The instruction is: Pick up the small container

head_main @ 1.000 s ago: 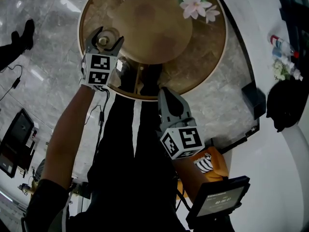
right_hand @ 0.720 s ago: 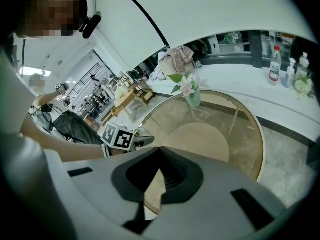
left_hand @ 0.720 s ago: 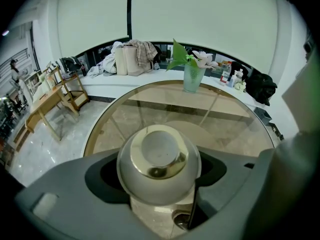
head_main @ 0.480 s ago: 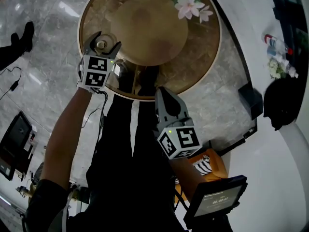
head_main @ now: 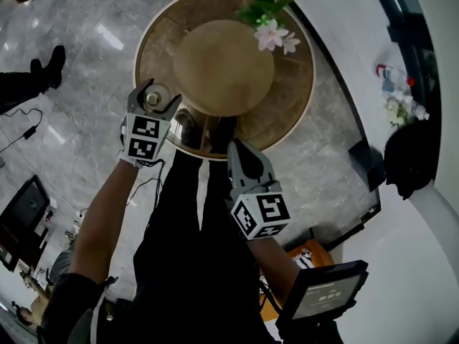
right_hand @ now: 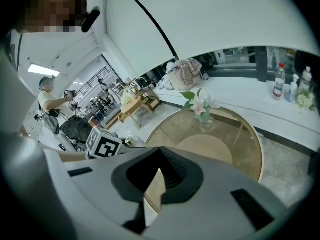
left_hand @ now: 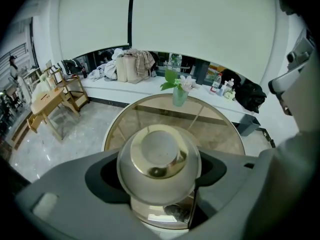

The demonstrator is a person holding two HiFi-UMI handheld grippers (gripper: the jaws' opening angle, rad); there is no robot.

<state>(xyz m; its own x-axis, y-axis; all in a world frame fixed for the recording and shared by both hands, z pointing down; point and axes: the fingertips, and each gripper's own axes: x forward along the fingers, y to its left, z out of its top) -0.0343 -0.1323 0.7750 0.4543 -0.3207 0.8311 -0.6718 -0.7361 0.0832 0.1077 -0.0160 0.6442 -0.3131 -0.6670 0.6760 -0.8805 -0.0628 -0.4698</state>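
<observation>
The small container [head_main: 153, 99] is a round shiny metal pot with a lid. My left gripper [head_main: 159, 95] is shut on it at the left rim of the round glass table [head_main: 294, 99]. In the left gripper view the small container [left_hand: 159, 161] fills the space between the jaws, each pressed against one side, with the table [left_hand: 220, 129] behind it. My right gripper [head_main: 242, 147] hangs nearer the person's body, short of the table's near edge, shut with nothing in it. In the right gripper view the right gripper [right_hand: 159, 151] points toward the table [right_hand: 240, 149].
A round tan mat [head_main: 224, 67] covers the table's middle, and a vase of flowers [head_main: 269, 31] stands at its far side. Bottles [head_main: 394, 77] and a black bag [head_main: 409, 156] lie on the white ledge to the right. A screen [head_main: 323, 296] is at the lower right.
The left gripper has kept its hold and brought the container from over the table's left part out to the rim. The right gripper has hardly moved.
</observation>
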